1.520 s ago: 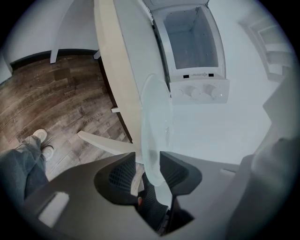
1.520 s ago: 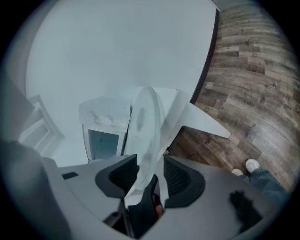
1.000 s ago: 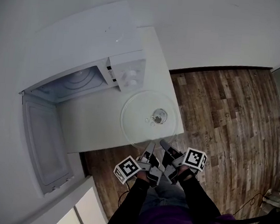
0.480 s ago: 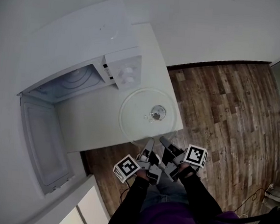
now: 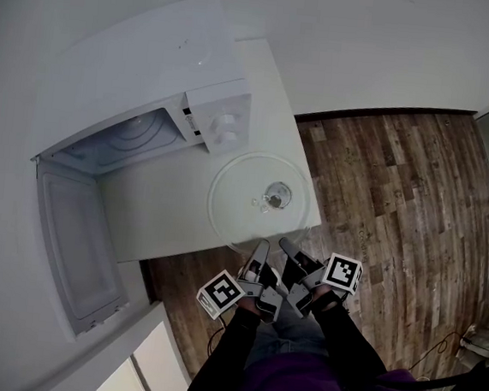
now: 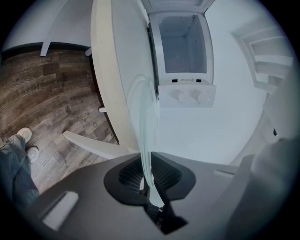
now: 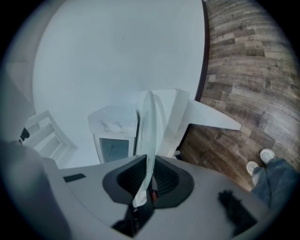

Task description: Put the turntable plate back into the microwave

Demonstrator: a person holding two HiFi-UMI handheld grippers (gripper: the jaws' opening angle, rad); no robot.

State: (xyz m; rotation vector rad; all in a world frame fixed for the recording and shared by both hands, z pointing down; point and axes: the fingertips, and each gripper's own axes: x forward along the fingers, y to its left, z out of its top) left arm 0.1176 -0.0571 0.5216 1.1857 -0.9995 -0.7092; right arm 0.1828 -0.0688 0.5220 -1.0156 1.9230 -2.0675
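L claw: jaws have just been closing, pads now pinched on the near rim of the glass plate. Glass runs edge-on straight betw. the pads, no gap I can see. R claw: same, jaws just closing, now clamped on the rim close beside my L claw. Both claws gripping the plate, side by side, at the edge nearest me.

Plate posn: lying flat on the white table, R of the microwave and in front of its knob panel. Near rim seems to hang a bit past the table's front edge, which is where I got hold. Not lifted as far as I can tell. Small shiny bit at plate centre; can't tell what it is.

Microwave: door swung fully open to the L, cavity open and looks bare, ring marks on its floor.

Progress (judgement): early. Done = door open, both grips set. Left = lift plate level, carry L across the table, slide into cavity, seat it centred, let go w/ both claws.

Risk: glass + rim-only hold, so tilt or slip is likely if the two sides don't rise together.
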